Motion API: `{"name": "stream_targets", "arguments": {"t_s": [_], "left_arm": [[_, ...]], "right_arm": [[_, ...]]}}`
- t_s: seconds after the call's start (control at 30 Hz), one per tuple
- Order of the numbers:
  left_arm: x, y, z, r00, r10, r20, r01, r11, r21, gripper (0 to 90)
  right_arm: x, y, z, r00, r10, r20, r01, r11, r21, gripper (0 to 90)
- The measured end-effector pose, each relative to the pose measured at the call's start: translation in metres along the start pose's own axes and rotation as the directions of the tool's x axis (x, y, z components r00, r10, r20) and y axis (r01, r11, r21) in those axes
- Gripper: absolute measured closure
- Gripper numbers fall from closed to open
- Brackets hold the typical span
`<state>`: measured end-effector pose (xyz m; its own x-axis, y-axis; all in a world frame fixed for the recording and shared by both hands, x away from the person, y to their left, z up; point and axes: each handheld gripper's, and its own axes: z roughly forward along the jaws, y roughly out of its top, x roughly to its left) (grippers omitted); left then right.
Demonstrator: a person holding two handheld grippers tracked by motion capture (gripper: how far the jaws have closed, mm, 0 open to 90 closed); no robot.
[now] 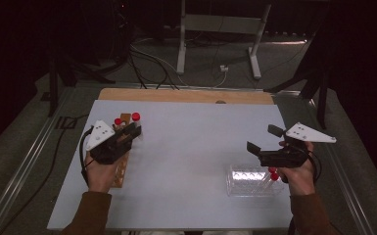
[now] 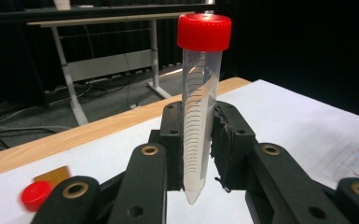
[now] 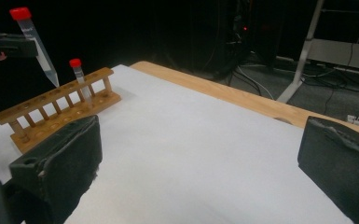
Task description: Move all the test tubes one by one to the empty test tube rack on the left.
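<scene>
A clear conical tube with a red cap [image 2: 199, 116] stands upright between the jaws of my left gripper [image 2: 198, 149], which is shut on it. In the high view that gripper [image 1: 133, 132] holds the tube [image 1: 135, 117] above the far end of a wooden tube rack [image 1: 121, 169] at the table's left. A second red-capped tube [image 1: 118, 122] stands in the rack. The right gripper view shows the rack [image 3: 58, 109], the tube standing in it [image 3: 80, 79] and the held tube [image 3: 35, 44] above it. My right gripper [image 1: 263, 138] is open and holds nothing, above the table's right side.
A clear plastic rack [image 1: 249, 181] with red-capped tubes [image 1: 273, 173] lies near the front right, just below my right hand. The white table top [image 1: 191, 147] has a wooden strip [image 1: 186, 95] along its far edge. Cables and a table frame [image 1: 220, 29] lie beyond.
</scene>
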<state>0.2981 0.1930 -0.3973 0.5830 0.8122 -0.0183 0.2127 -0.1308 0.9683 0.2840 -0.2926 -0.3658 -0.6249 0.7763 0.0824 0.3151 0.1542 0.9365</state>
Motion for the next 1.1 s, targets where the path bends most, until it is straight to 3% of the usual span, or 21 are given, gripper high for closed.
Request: {"name": "stream_targets", "arguments": {"t_s": [0.3, 0.6, 1.03, 1.1], "left_arm": [[0.021, -0.006, -0.005, 0.9981, -0.010, -0.061, 0.012, 0.9995, 0.029, 76.0], [0.040, -0.015, -0.003, 0.9924, -0.032, -0.119, 0.038, 0.9983, 0.044, 76.0], [0.059, -0.032, -0.001, 0.9851, -0.081, -0.152, 0.096, 0.9911, 0.092, 75.9], [0.061, -0.034, -0.001, 0.9834, -0.099, -0.152, 0.112, 0.9904, 0.080, 75.9]], "right_arm": [[-0.003, -0.003, -0.004, 1.0000, 0.000, 0.006, 0.000, 1.000, -0.001, 0.0], [-0.002, -0.003, -0.005, 1.0000, -0.001, 0.002, 0.001, 1.000, -0.002, 0.0], [-0.005, -0.007, -0.006, 1.0000, 0.003, 0.004, -0.003, 1.000, -0.004, 0.0], [-0.005, -0.007, -0.006, 1.0000, 0.004, 0.003, -0.004, 1.000, -0.004, 0.0]]}}
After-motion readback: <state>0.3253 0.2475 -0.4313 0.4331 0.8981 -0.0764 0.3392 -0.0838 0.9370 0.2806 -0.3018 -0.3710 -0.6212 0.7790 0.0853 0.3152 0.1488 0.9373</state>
